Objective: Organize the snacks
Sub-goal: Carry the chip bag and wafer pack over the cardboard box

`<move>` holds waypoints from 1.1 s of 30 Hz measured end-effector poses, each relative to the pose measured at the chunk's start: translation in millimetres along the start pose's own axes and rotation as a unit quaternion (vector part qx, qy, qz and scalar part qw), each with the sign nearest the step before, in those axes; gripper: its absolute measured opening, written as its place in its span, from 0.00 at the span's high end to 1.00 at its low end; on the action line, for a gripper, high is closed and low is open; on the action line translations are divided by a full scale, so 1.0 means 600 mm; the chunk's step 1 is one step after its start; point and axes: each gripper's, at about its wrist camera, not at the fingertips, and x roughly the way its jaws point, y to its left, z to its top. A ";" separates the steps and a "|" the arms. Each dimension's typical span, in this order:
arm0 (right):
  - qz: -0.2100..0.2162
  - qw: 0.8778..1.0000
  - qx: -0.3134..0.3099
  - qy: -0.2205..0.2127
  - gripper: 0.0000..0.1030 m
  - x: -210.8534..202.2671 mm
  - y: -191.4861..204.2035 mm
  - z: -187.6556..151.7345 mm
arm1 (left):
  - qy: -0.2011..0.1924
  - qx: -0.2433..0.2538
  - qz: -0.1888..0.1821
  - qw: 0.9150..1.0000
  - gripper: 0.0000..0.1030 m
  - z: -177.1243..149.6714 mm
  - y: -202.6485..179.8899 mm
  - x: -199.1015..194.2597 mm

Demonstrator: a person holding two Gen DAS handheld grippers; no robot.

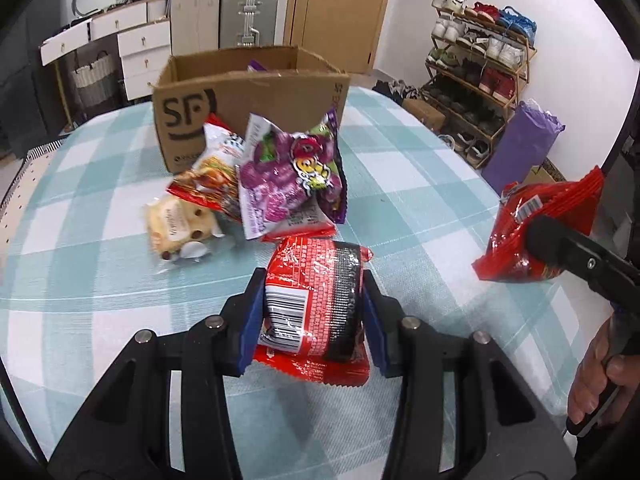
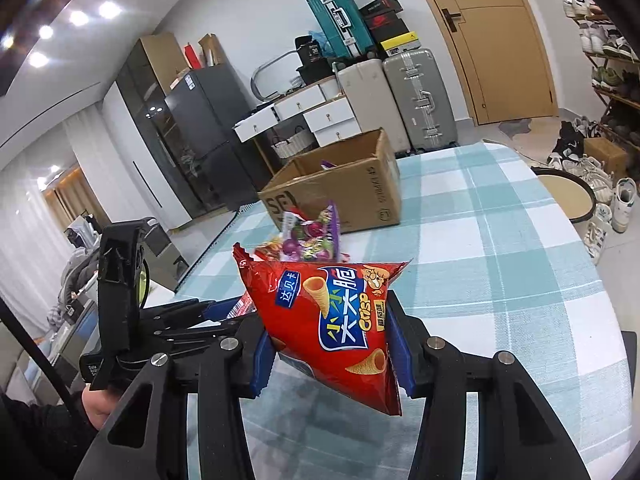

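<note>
My left gripper (image 1: pixel 314 312) is shut on a red and black snack packet (image 1: pixel 316 304), held just over the checked tablecloth. My right gripper (image 2: pixel 330 356) is shut on a red bag of cone crisps (image 2: pixel 332 320) and holds it above the table; that bag also shows at the right of the left wrist view (image 1: pixel 532 228). A pile of snacks lies in front of the open cardboard box (image 1: pixel 248 96): a purple candy bag (image 1: pixel 292 172), a red noodle-type packet (image 1: pixel 208 176) and a pale bread packet (image 1: pixel 176 224). The box also shows in the right wrist view (image 2: pixel 340 192).
The round table carries a blue-and-white checked cloth (image 1: pixel 400 184). A shoe rack (image 1: pixel 476 68) and a purple bag (image 1: pixel 520 144) stand beyond the right edge. Suitcases (image 2: pixel 420 96), white drawers (image 2: pixel 320 112) and a dark fridge (image 2: pixel 192 132) stand behind the box.
</note>
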 end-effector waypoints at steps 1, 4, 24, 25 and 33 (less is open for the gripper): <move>0.002 1.000 -0.002 -0.001 0.53 -0.003 0.006 0.001 | -0.005 -0.001 0.000 1.000 0.60 0.001 0.003 -0.010; 0.009 1.000 -0.006 -0.002 0.53 -0.008 0.022 0.004 | -0.014 -0.003 0.000 1.000 0.60 -0.006 0.011 -0.033; 0.043 0.997 -0.039 -0.040 0.53 -0.056 0.126 0.070 | -0.084 -0.040 0.008 0.996 0.60 -0.003 0.076 -0.216; 0.045 0.997 -0.044 -0.044 0.53 -0.060 0.133 0.078 | -0.087 -0.042 0.008 0.995 0.60 -0.001 0.079 -0.223; 0.065 0.995 -0.055 -0.053 0.53 -0.072 0.165 0.119 | -0.105 -0.039 0.008 0.994 0.60 0.019 0.091 -0.282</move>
